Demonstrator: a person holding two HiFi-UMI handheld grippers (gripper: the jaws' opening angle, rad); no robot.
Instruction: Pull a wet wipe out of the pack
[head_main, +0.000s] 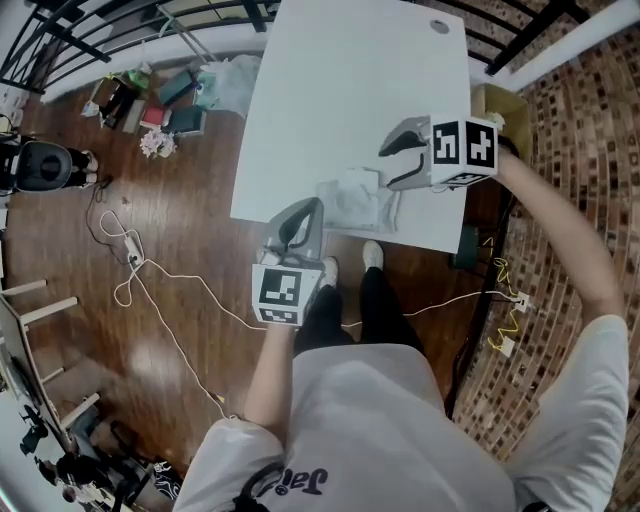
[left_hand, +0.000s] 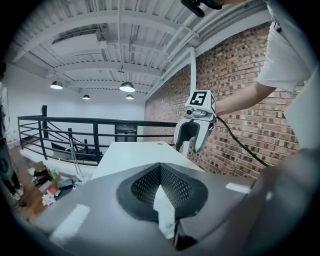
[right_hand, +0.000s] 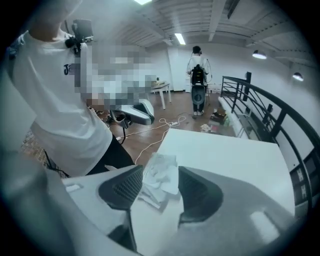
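Loft workspace: brick wall, railing

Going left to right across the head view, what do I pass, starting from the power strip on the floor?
power strip → left gripper → crumpled wipes on the table → right gripper → brick wall

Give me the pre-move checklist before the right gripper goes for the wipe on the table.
1. Right gripper jaws apart: ok.
2. Nothing pinched; crumpled wipe lies loose on the table: ok.
3. Wipe clear of table edge: not ok, close to near edge.
4. Left gripper jaws together: ok.
5. Pack told apart from the wipe: cannot tell.
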